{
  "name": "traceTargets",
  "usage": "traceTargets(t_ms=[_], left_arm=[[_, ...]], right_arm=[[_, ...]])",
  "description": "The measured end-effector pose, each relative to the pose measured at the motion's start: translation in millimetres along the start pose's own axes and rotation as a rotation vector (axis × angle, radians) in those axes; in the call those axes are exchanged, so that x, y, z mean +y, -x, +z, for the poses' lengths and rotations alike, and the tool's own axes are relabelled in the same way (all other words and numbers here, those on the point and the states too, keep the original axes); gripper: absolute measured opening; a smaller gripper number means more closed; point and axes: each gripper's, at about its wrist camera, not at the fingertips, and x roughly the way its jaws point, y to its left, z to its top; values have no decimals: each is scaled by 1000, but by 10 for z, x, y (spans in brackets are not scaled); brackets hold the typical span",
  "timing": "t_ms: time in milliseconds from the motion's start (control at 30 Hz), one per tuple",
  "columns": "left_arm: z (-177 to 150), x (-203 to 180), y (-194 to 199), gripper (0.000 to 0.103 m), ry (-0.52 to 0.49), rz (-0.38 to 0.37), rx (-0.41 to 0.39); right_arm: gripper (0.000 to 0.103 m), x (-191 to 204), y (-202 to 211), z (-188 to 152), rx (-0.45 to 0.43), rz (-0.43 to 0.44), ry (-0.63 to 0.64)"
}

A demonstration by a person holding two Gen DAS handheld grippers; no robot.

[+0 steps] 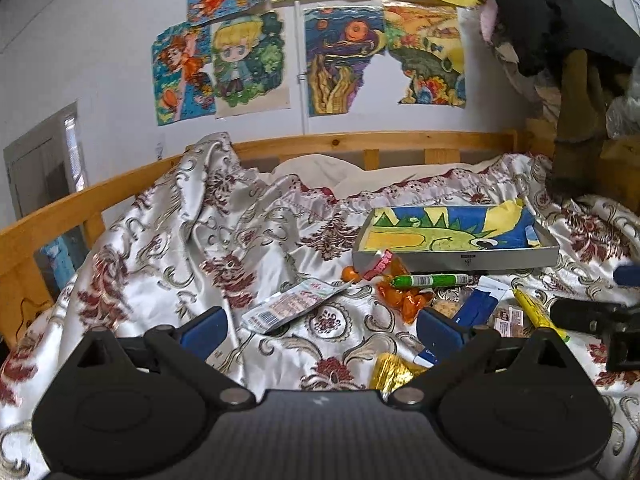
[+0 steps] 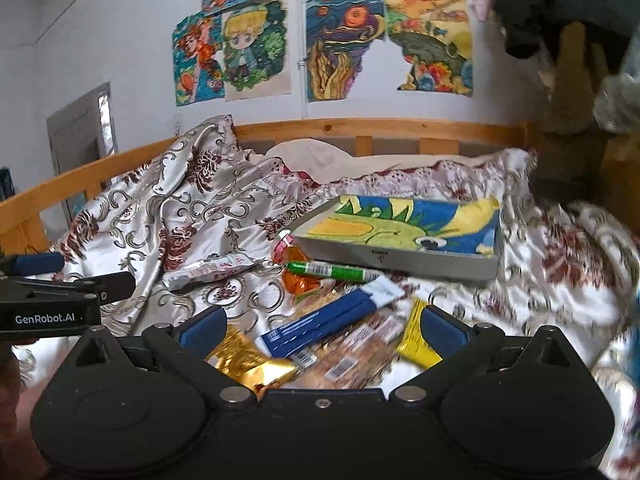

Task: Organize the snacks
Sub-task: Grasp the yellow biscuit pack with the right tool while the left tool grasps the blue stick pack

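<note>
The snacks are scattered on the bedspread [image 1: 168, 240] just in front of the grey tray [image 2: 400, 258] with the dinosaur drawing: a green tube [image 2: 332, 270], a blue pack [image 2: 320, 324], a gold wrapper [image 2: 256, 364] and a yellow pack [image 2: 416, 340]. I'd grab one pack at a time, across its narrow side, then drop it in the tray. The right tool [image 2: 320, 328] is spread wide over the blue pack, holding nothing. The left tool [image 1: 320, 326] is wide apart and empty too.
</note>
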Motion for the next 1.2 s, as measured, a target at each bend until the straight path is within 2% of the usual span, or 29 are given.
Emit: traceTargets(t_ms=[200,333,433,700,800,900,1033,1100,1200], left_arm=[[51,-120,-325,103,-45,-64,10],[49,-189,-577,103,-61,-143,30],[44,-253,-764,103,-73,-204,46],[31,-597,-1230,103,-168,-328,85],[1,-741,-1389,103,-208,-382,112],[-36,-885,-1499,102,-280,-431,131],[-90,-1023,-1568,98,-392,-485,146],[-111,-1069,-1602,90,-436,-496,151],[-110,-1078,-1659,82,-431,-520,164]], right_arm=[[102,-225,-224,133,-17,-25,54],[102,-443,-396,151,-7,-66,46],[102,-635,-550,158,36,-55,-12],[102,-1002,-1047,100,187,-116,-91],[102,-1091,-1212,35,266,-96,-153],[102,-1174,-1284,-25,304,-68,-225],[92,-1250,-1378,-96,360,-50,-305],[90,-1266,-1413,-123,376,-46,-331],[82,-1290,-1473,-164,398,-27,-373]])
